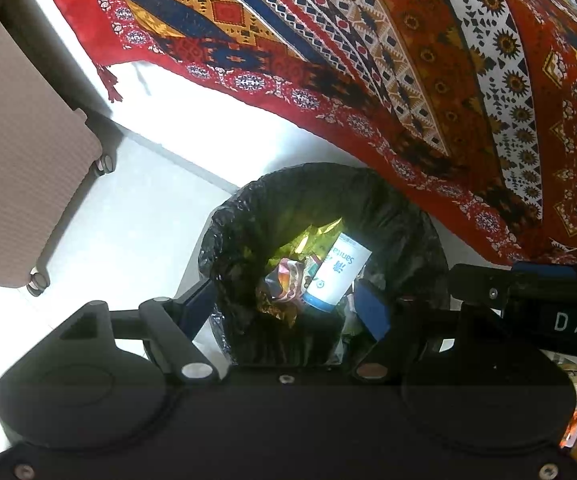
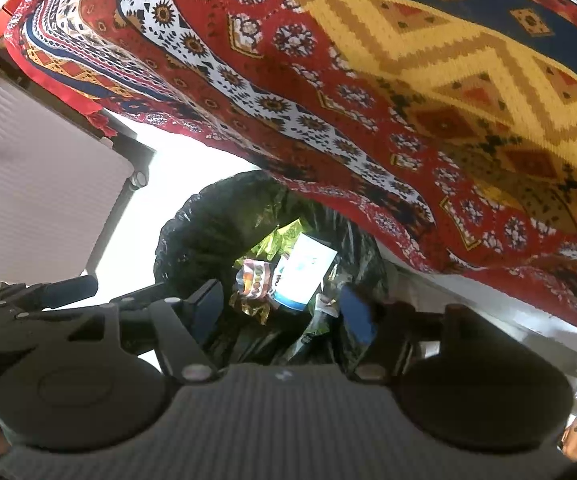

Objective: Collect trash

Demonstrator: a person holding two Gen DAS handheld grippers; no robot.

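Trash bin (image 1: 248, 208) gapes below us; both grippers, left (image 1: 292, 308) and right (image 2: 284, 312), hover spread and empty, so its loose black liner could snag a finger.

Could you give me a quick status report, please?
Left gripper open, right gripper open, both empty. Bin holds white bottle, wrappers. Nothing blocking.

Both my grippers point steeply down, side by side. My left gripper (image 1: 288, 304) has jaws spread wide, nothing between the blue pads (image 1: 374, 310). My right gripper (image 2: 284, 308) is also spread wide, pads (image 2: 358, 318) clear, gripping nothing. Right gripper's black body (image 1: 528, 300) shows at the right edge of left view; left gripper (image 2: 48, 292) at left of right view.
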